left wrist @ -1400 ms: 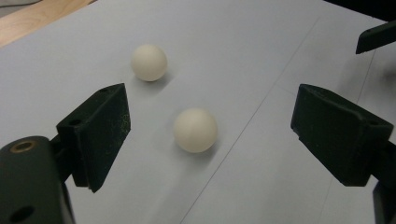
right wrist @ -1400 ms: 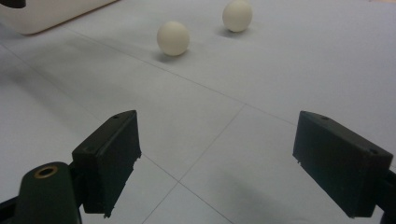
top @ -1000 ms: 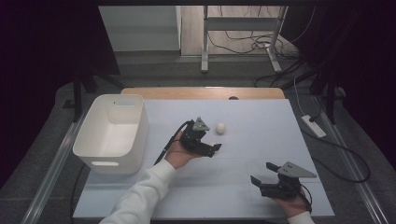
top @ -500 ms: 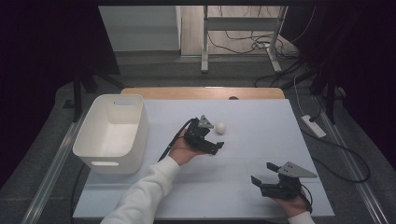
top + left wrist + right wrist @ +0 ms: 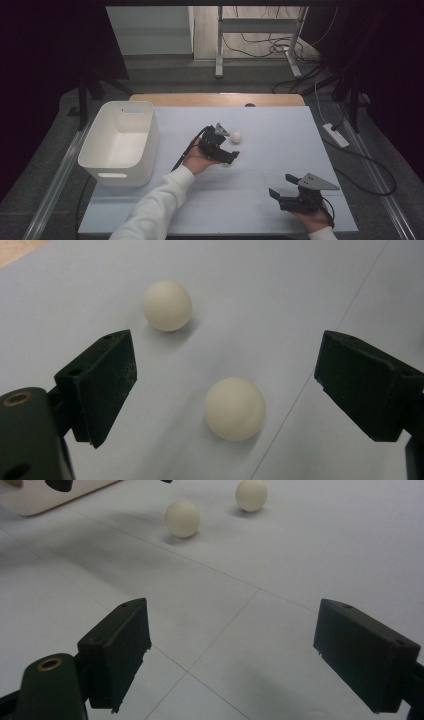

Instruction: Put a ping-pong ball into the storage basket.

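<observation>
Over the last second the left gripper (image 5: 226, 148) has advanced until its wide-open, empty fingers (image 5: 97, 385) straddle the nearer small cream plastic ball (image 5: 235, 408) on the pale blue surface (image 5: 280, 125), ready to close, while the right gripper (image 5: 290, 192) rests open.

Near ball (image 5: 226, 163) mostly hidden under left gripper (image 5: 231, 155), bin (image 5: 35, 497) cut off by edge

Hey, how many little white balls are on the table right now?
2. One ball lies between the open jaws of the left hand-held gripper. The other ball lies just beyond it on the table. The white bin looks empty.
</observation>
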Demonstrator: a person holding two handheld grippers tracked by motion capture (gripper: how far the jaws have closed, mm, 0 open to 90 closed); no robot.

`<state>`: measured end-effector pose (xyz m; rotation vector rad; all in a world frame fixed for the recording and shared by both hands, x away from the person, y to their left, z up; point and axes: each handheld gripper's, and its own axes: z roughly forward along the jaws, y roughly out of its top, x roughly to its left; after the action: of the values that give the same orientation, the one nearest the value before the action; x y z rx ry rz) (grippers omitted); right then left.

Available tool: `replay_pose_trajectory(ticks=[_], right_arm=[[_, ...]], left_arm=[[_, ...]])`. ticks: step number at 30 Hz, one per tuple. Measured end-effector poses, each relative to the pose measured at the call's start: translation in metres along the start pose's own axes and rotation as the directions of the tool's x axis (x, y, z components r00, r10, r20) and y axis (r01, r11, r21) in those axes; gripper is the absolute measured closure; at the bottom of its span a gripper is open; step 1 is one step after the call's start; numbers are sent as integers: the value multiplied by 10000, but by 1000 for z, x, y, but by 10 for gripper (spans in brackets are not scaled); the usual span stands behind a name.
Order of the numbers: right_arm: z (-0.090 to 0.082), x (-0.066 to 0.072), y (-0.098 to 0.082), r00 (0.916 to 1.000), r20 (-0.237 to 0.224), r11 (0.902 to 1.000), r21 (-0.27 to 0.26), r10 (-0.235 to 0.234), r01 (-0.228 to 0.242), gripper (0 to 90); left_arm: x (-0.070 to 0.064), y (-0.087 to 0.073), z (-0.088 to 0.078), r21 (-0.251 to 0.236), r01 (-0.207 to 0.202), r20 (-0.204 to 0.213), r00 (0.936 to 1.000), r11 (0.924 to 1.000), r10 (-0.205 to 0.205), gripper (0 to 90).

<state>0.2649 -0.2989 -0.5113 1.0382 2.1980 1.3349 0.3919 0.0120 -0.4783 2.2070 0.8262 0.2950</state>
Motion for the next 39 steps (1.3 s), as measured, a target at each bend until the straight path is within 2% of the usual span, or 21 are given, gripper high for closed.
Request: replay_pose_trajectory(ticks=[5,8,11,15,19,24,27,30,37,39], right_arm=[[0,0,0,10000,-17,10000,3,13,-13,147],[0,0,0,10000,-30,10000,5,4,-4,147],[0,0,0,10000,-32,10000,13,9,-9,148],[0,0,0,10000,-16,10000,16,19,-19,147],[0,0,-1,10000,-14,10000,44,24,-23,148],[1,0,-1,10000,-24,10000,58,29,-29,147],[1,0,-1,10000,-24,10000,54,25,-25,147],[1,-1,-1,10000,-11,10000,47,2,-2,148],[1,-1,-1,10000,-3,10000,54,2,-2,148],[1,-1,-1,10000,8,10000,67,-10,10,148]], left_arm=[[1,0,5,221,-3,11,10000,9998,3,104],[0,-2,6,441,-88,100,9999,9990,83,95],[0,-4,6,489,-11,239,9997,9988,-1,92],[-3,-7,9,804,-174,311,9994,9966,150,88],[-6,-11,14,976,-167,403,9991,9951,128,88],[-5,-17,22,1338,-154,416,9991,9909,99,88],[-5,-18,24,1610,-340,343,9990,9864,288,89],[-4,-18,25,1772,-321,314,9991,9837,270,94],[-4,-18,27,1839,-322,390,9989,9824,254,108],[-4,-18,28,1863,-274,346,9992,9821,213,140]])
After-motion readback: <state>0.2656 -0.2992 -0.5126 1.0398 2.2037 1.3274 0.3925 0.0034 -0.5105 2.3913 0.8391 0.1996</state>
